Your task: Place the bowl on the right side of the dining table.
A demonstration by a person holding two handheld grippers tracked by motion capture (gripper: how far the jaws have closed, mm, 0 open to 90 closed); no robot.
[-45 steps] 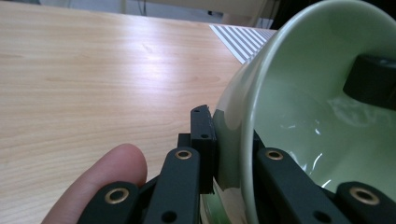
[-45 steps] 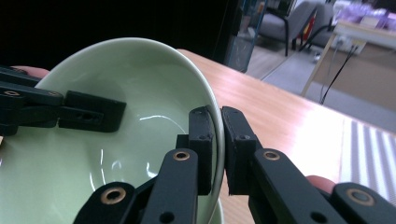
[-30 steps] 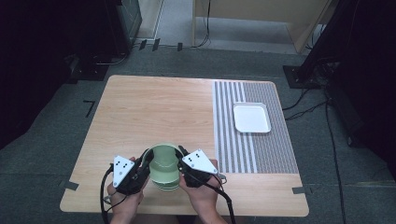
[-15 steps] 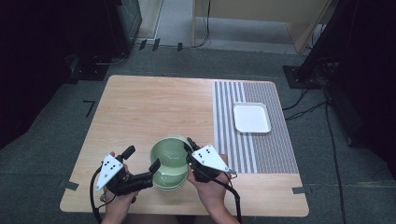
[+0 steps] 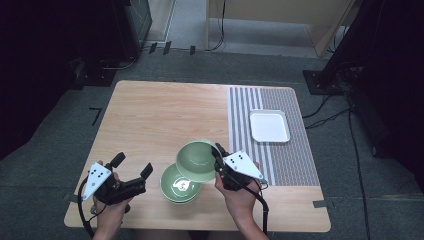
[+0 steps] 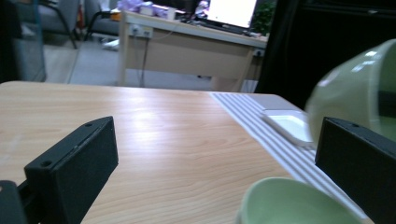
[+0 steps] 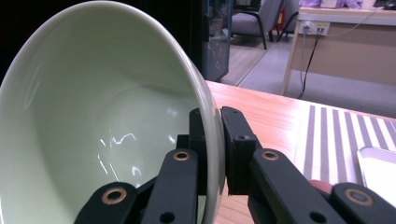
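High view. Dark room, grey carpet floor, cables trailing at the right. Wooden table (image 5: 160, 120) with a grey striped mat (image 5: 270, 135) along its right side; a white square tray (image 5: 269, 126) sits on the mat's far half. Near the front edge, a green bowl (image 5: 179, 184) rests upright on the wood. A second green bowl, the lifted bowl (image 5: 197, 160), hangs tilted above and just right of it, overlapping its far rim from this angle. Right gripper (image 5: 220, 162) is clamped on the lifted bowl's right rim. Left gripper (image 5: 132, 167) sits left of the resting bowl, apart from it, jaws spread wide with nothing between them; they have just been opening.

Left gripper view. Office background: desk, monitor, chair legs. Two black jaws stand far apart at the frame's lower corners, bare tabletop between. The resting bowl's (image 6: 299, 203) rim shows at the bottom right, close to the right-hand jaw; contact cannot be told. The lifted bowl (image 6: 355, 93) is above it, off the table, blurred. Tray (image 6: 290, 125) and striped mat (image 6: 261, 126) lie beyond.

Right gripper view. Desk and chair in the far background. Jaws pinch the lifted bowl's (image 7: 93, 121) wall, one pad inside, one outside. The bowl is tipped on its side, its opening facing the camera, interior glossy and empty. Striped mat (image 7: 327, 140) and tray corner (image 7: 378, 168) at right.
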